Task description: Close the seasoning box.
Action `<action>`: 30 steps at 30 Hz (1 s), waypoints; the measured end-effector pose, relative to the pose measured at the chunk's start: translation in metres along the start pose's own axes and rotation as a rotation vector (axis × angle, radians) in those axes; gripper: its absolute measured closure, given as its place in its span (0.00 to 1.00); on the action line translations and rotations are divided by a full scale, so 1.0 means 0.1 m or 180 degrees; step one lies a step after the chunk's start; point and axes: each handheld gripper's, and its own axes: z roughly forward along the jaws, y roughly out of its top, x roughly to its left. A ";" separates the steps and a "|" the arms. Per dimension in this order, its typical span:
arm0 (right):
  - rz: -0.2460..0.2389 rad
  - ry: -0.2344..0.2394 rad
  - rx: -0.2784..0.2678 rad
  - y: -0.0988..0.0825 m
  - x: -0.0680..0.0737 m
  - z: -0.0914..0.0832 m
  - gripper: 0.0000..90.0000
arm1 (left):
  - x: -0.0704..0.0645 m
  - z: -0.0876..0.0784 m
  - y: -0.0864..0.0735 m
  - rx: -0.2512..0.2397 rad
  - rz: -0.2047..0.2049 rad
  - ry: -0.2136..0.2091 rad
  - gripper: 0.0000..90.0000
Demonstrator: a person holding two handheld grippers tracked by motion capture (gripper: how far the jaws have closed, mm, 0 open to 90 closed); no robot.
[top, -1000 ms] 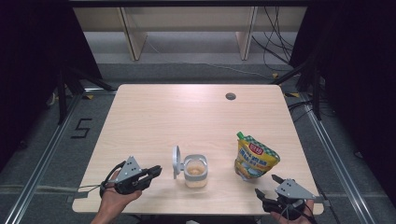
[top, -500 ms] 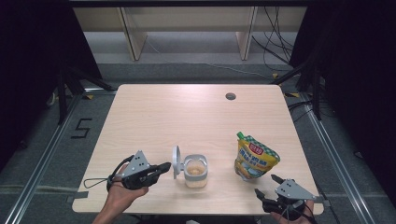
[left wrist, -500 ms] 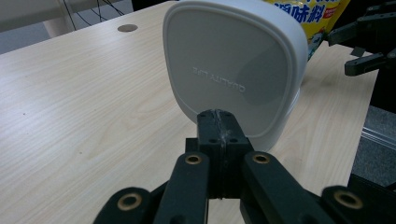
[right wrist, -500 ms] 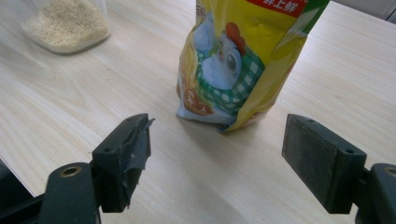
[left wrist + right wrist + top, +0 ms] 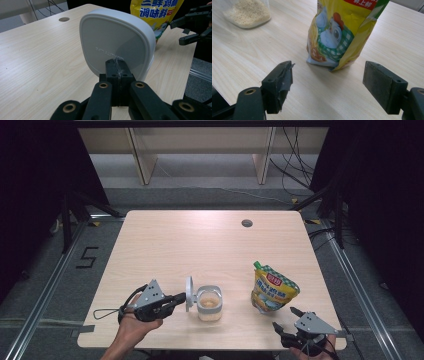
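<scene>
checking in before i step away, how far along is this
Done: the container stands open, its lid swung upright. In hand: the left gripper is shut against the lid. Left: the seasoning pouch stands untouched; the right gripper waits open before it.

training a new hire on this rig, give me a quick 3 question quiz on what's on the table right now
1. True or false: the left gripper has its jaws shut, its tips against the white lid that stands up from the clear container.
2. Which thing stands right ahead of the right gripper? A) the clear container B) the yellow seasoning pouch C) the round hole in the table
3. Fill in: the clear container holds pale ______ at its bottom.

Key
1. True: the jaws are pressed together at the lid's near edge.
2. B: the pouch stands upright just beyond the open jaws, not touched.
3. Granules, pale and fine as the right gripper view shows them.
</scene>
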 end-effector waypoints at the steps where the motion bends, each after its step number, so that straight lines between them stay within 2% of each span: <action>1: 0.0017 0.0060 0.0029 0.00 0.00 0.00 0.28 | -0.02 0.01 0.01 -0.0002 -0.0041 0.0001 0.99; 5: -0.0005 0.0000 0.0001 0.00 0.00 0.00 0.28 | -0.01 0.03 0.03 -0.0024 0.0034 -0.0044 0.99; 6: -0.0007 0.0000 0.0004 0.00 0.00 0.00 0.28 | -0.03 0.04 0.03 -0.0014 -0.0037 -0.0025 0.99; 7: -0.0007 0.0000 0.0004 0.00 0.00 0.00 0.28 | -0.02 0.06 0.03 -0.0020 0.0012 -0.0046 0.99; 9: 0.0074 0.0040 0.0050 0.00 0.02 0.00 0.28 | -0.04 0.08 0.04 -0.0008 0.0005 -0.0044 0.99; 12: -0.0013 0.0001 0.0008 0.00 0.00 0.00 0.28 | -0.05 0.12 0.05 -0.0002 0.0027 -0.0081 0.99; 13: 0.0016 0.0012 0.0006 0.01 0.01 0.00 0.28 | -0.07 0.14 0.06 -0.0004 -0.0019 -0.0094 0.99; 14: 0.0024 0.0012 0.0004 0.01 0.01 -0.01 0.28 | -0.06 0.15 0.06 0.0005 0.0066 -0.0115 0.99; 19: 0.0001 0.0011 0.0014 0.00 0.00 0.00 0.28 | -0.07 0.15 0.08 -0.0012 -0.0004 -0.0101 0.99; 20: -0.0022 -0.0004 0.0002 0.00 0.00 0.00 0.28 | -0.06 0.14 0.08 -0.0012 0.0031 -0.0108 0.99; 21: -0.0026 -0.0006 0.0004 0.00 0.00 0.00 0.28 | -0.06 0.13 0.08 -0.0042 -0.0036 -0.0097 0.99; 22: -0.0026 -0.0004 0.0005 0.00 0.00 0.00 0.28 | -0.05 0.12 0.08 -0.0037 -0.0020 -0.0102 0.98; 24: 0.0031 0.0030 0.0041 0.00 0.01 0.00 0.28 | -0.04 0.09 0.07 -0.0056 -0.0068 -0.0112 0.95; 25: -0.0002 0.0010 0.0020 0.00 0.00 0.00 0.28 | -0.04 0.06 0.06 -0.0081 -0.0113 -0.0124 0.92; 26: -0.0023 -0.0007 0.0005 0.00 0.00 0.00 0.28 | -0.03 0.04 0.06 -0.0071 -0.0103 -0.0109 0.89; 27: -0.0024 -0.0007 0.0003 0.00 0.00 0.00 0.28 | -0.02 0.03 0.06 -0.0097 -0.0151 -0.0105 0.86; 28: -0.0022 -0.0007 0.0002 0.00 0.00 0.00 0.28 | -0.01 0.01 0.05 -0.0098 -0.0146 -0.0127 0.83; 29: -0.0023 -0.0007 0.0003 0.00 0.00 0.00 0.28 | -0.01 -0.01 0.04 -0.0112 -0.0211 -0.0133 0.80; 30: -0.0010 0.0002 0.0012 0.00 0.00 0.00 0.28 | 0.00 -0.02 0.02 -0.0114 -0.0227 -0.0117 0.74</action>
